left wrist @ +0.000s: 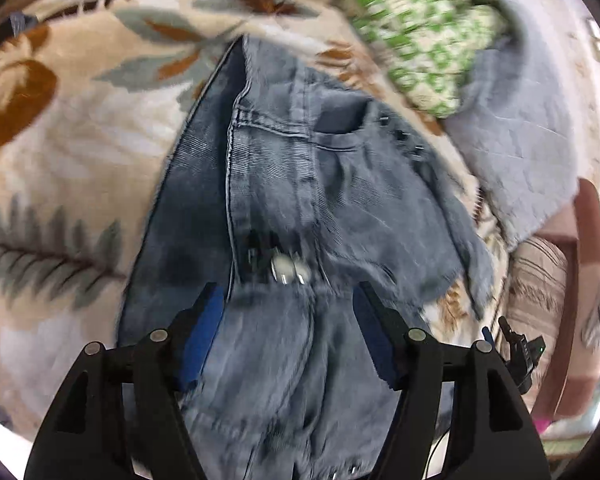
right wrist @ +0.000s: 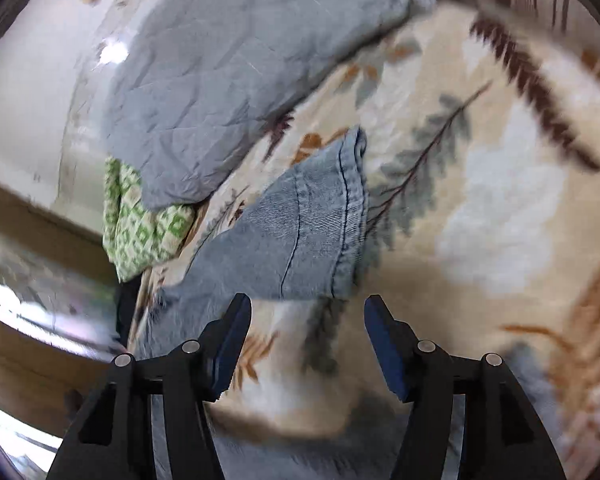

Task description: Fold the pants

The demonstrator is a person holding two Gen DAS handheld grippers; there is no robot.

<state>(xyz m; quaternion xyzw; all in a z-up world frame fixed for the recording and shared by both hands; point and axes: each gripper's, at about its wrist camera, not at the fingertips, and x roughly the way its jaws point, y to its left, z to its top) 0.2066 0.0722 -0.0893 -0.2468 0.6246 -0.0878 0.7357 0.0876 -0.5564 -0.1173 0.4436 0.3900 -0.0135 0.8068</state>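
Note:
The pants are faded blue jeans [left wrist: 284, 200] lying on a leaf-patterned beige blanket [left wrist: 60, 152]. In the left wrist view I see the waist end with a pocket and metal buttons [left wrist: 288, 270]. My left gripper [left wrist: 288, 300] is open, its blue pads spread just above the denim near the buttons, holding nothing. In the right wrist view a hemmed leg end [right wrist: 320, 216] lies on the blanket [right wrist: 500, 200]. My right gripper [right wrist: 308, 312] is open and empty, hovering just short of that hem. The view is blurred by motion.
A grey-blue quilted cloth [left wrist: 520, 128] [right wrist: 228, 64] and a green-and-white patterned cloth [left wrist: 416, 28] [right wrist: 140, 220] lie at the blanket's far side. The right gripper's tip [left wrist: 520, 344] shows at the right edge. A wooden bed edge [right wrist: 40, 380] runs at the left.

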